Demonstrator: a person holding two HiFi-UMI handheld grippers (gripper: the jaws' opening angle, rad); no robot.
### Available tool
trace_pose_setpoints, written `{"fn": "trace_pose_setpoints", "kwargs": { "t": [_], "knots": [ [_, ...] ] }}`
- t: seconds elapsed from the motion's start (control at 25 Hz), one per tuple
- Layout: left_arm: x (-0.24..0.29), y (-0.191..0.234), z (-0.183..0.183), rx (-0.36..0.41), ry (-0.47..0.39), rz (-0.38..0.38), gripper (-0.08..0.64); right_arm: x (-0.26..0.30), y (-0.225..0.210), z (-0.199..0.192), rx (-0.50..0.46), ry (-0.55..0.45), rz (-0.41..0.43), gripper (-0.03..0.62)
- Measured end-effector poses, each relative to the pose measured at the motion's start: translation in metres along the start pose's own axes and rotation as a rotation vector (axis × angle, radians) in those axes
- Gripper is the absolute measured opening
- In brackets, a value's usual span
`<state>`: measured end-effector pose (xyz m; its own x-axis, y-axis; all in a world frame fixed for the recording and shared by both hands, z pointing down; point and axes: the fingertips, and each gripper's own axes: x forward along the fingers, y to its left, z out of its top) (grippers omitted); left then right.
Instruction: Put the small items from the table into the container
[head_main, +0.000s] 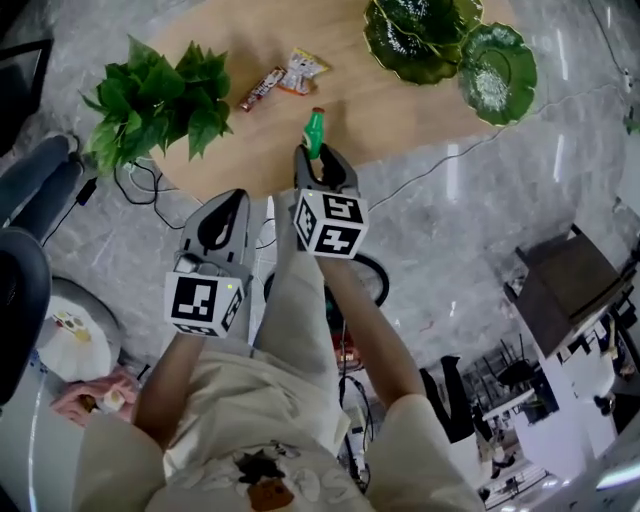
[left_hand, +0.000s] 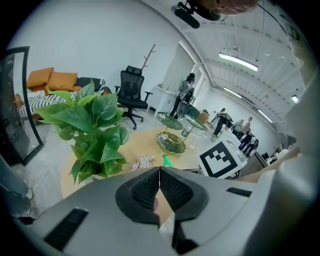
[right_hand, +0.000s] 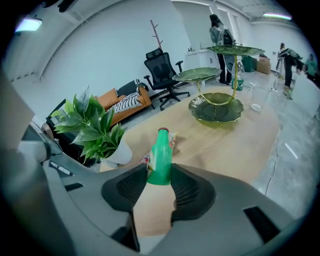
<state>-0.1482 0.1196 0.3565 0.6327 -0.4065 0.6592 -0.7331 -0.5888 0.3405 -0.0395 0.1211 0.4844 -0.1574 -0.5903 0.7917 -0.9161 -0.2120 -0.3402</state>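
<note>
A round wooden table (head_main: 400, 110) is set on a grey marbled floor (head_main: 480, 230). Nearest, the left gripper (left_hand: 159, 172) is closed on nothing. Just right of it, the right gripper (right_hand: 159, 176) is clamped on a small green bottle (right_hand: 160, 157), held over the table's near edge. Farther off, two snack packets (head_main: 285, 78) are laid. A potted plant (head_main: 160, 100) is noted left, and a green tiered leaf dish (head_main: 450, 45) far right.
</note>
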Motion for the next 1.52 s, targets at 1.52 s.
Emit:
{"fn": "trace_pose_setpoints", "kwargs": {
  "t": [1.52],
  "knots": [
    [0.026, -0.094, 0.109, 0.119, -0.053, -0.087, 0.009, -0.116, -0.024, 0.136, 0.022, -0.232, 0.129, 0.152]
  ]
}}
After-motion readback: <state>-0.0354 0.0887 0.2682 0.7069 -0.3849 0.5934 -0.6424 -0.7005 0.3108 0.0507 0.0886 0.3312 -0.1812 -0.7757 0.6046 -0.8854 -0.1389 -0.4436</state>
